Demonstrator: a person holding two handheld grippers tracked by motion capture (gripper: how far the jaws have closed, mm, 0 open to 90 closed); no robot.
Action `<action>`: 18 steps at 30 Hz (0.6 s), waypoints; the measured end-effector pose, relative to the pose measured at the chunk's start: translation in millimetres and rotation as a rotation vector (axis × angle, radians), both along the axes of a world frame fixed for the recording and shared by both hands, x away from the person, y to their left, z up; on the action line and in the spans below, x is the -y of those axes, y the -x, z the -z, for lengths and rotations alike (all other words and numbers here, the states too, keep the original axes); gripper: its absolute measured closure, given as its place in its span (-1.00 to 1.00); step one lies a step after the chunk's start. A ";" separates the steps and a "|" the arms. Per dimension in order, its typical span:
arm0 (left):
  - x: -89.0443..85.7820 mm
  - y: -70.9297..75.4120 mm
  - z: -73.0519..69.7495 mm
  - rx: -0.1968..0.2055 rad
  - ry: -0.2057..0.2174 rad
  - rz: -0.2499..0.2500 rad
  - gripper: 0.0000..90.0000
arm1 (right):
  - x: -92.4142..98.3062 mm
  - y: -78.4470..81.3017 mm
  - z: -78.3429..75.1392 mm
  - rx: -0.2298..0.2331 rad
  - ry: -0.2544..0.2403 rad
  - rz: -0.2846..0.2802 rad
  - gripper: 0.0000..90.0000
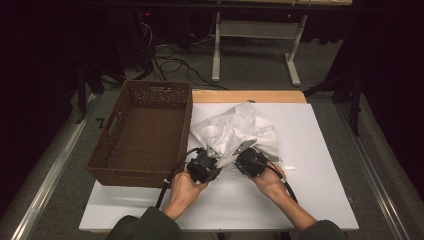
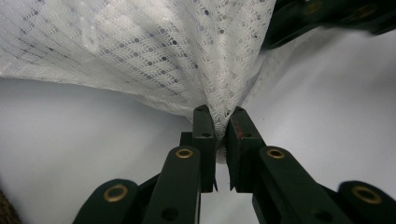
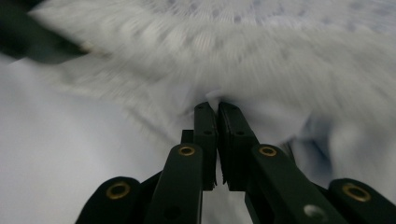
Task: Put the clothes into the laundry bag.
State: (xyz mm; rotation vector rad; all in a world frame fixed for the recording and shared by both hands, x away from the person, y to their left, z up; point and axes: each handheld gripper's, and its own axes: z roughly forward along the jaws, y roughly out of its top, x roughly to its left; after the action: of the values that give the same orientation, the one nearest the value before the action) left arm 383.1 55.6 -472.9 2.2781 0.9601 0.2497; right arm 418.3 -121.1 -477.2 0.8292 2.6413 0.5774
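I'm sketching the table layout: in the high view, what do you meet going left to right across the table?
Brown wicker basket → left tool, shut on the white lace cloth → right tool, pinching the same cloth → bare white tabletop.

Your left claw (image 1: 212, 154) and right claw (image 1: 243, 149), black linked jaws, brass-ringed pivots, red mark on one left jaw, black trailing cables, grey three-cornered plates, your dark olive sleeves.

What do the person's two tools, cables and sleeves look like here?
Both the left tool and the right tool are black and blocky, each topped by a grey three-cornered plate. Up close, the jaws are dark linked bars with brass-coloured rivets; the left one carries a small red mark. A black cable trails from each. The sleeves are dark olive-grey.
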 end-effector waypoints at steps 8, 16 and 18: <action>-2.2 3.3 -4.0 0.018 -0.002 -0.001 0.86 | -18.1 -55.5 16.1 0.093 0.008 0.140 0.95; -3.6 1.3 0.4 0.015 -0.006 -0.017 0.84 | -14.2 -40.8 10.4 0.100 -0.019 0.129 0.48; -3.0 0.8 2.1 0.011 -0.010 -0.020 0.83 | -4.9 -27.5 3.9 0.089 -0.035 0.112 0.42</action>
State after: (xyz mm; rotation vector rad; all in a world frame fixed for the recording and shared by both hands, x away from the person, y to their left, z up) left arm 382.3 58.6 -475.0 2.2747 0.9784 0.2753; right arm 445.8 -116.2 -481.0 0.9324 2.4932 0.6185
